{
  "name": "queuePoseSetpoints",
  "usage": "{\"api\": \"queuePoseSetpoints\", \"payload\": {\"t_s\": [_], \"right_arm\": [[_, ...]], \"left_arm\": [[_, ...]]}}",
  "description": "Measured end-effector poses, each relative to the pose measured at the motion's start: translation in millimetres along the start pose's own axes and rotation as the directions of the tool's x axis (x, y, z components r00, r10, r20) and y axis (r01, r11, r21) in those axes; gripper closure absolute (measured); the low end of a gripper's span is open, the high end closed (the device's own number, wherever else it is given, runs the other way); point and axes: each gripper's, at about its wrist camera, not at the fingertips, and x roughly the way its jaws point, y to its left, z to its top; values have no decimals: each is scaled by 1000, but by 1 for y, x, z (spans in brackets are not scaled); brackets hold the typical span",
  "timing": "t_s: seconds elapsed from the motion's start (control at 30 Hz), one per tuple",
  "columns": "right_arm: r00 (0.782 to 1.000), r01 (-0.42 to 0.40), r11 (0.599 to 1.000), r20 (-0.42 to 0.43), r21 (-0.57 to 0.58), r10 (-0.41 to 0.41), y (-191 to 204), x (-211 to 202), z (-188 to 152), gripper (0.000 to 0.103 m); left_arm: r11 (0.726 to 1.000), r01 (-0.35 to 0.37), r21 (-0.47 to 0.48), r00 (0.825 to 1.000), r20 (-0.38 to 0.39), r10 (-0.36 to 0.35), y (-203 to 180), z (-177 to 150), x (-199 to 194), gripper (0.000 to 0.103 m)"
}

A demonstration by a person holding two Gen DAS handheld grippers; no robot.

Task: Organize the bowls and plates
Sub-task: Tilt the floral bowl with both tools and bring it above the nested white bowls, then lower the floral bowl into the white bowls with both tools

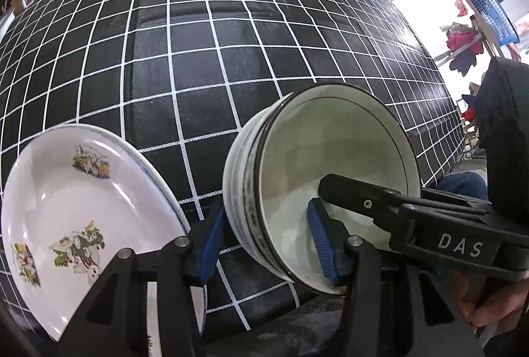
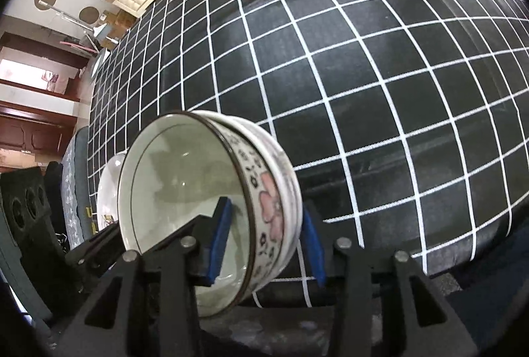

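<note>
The bowl (image 1: pixel 330 191), white inside with a thin dark line below a dark rim and a pink flower and black pattern band on its outer wall, sits tilted on its side over the near edge of the table (image 1: pixel 231 59), which wears a black cloth with a white grid. It looks like two bowls nested, though the seam is hard to read. The left gripper (image 1: pixel 264 244) straddles the bowl's wall at a steep downward tilt, one blue pad (image 1: pixel 319 241) inside and one outside, jaws partly closed on it. The right gripper (image 2: pixel 264 244) straddles the opposite wall the same way, its jaws likewise set about the rim; whether its outer pad actually presses the wall is unclear. Its black finger reaches into the bowl from the right in the left wrist view. Left of the bowl, a white plate (image 1: pixel 82 208) with flower prints lies on another plate, partly cut off by the left gripper's frame. A hand (image 1: pixel 496 307) shows at the lower right corner, mostly hidden.
</note>
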Motion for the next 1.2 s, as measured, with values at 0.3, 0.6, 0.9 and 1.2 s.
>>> {"api": "queuePoseSetpoints", "payload": {"t_s": [0.3,0.6,0.9,1.2], "right_arm": [[999,-9,999,44,-41,10,29,-20,3,57],[998,-40,986,47,-164,48,86,-21,3,57],[997,-77,961,-36,-265,70,144,18,-6,57],[995,-58,950,-95,-306,30,168,49,-13,57]], "left_arm": [[1000,-18,-4,999,50,18,-1,4,-21,56],[998,-48,-31,989,138,51,15,3,-69,56],[985,-99,-142,974,187,125,66,-19,-114,56],[960,-108,-258,973,170,156,116,-46,-119,56]]}}
